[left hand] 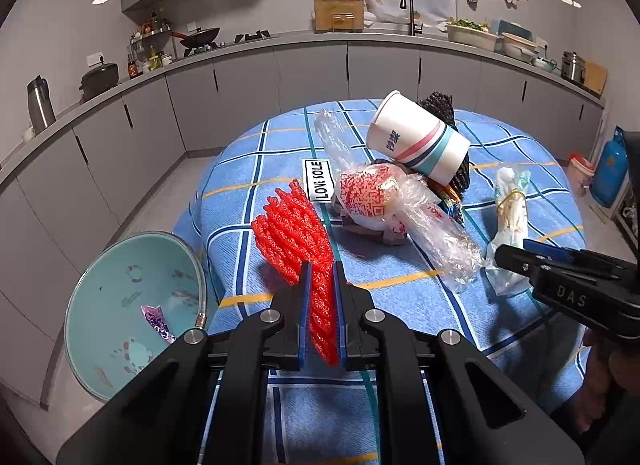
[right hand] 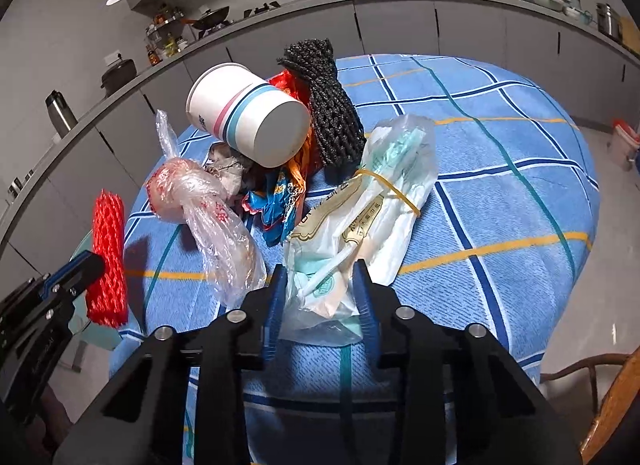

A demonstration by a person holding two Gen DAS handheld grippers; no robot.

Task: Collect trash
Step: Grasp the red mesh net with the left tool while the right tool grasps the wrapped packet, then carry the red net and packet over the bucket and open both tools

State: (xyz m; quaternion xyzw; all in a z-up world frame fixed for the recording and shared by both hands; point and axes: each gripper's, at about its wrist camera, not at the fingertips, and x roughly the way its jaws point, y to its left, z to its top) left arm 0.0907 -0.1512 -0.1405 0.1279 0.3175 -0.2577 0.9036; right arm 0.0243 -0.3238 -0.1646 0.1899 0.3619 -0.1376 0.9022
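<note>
My left gripper (left hand: 320, 269) is shut on a red foam net sleeve (left hand: 298, 233), held above the table's left edge; the sleeve also shows in the right wrist view (right hand: 107, 257). My right gripper (right hand: 320, 271) has its jaws around the near end of a clear bag of cutlery and napkins bound with a rubber band (right hand: 360, 217), which lies on the cloth; a gap shows beside the bag. A paper cup (left hand: 416, 137) lies tilted on a pile with a black foam net (right hand: 332, 105), a snack wrapper (right hand: 280, 201) and a clear plastic bag with red print (left hand: 384, 201).
A teal trash bin (left hand: 132, 313) with a purple wrapper inside stands on the floor left of the table (left hand: 400, 305), which has a blue plaid cloth. Grey kitchen cabinets (left hand: 240, 81) run behind. A wooden chair (right hand: 600, 385) is at the right.
</note>
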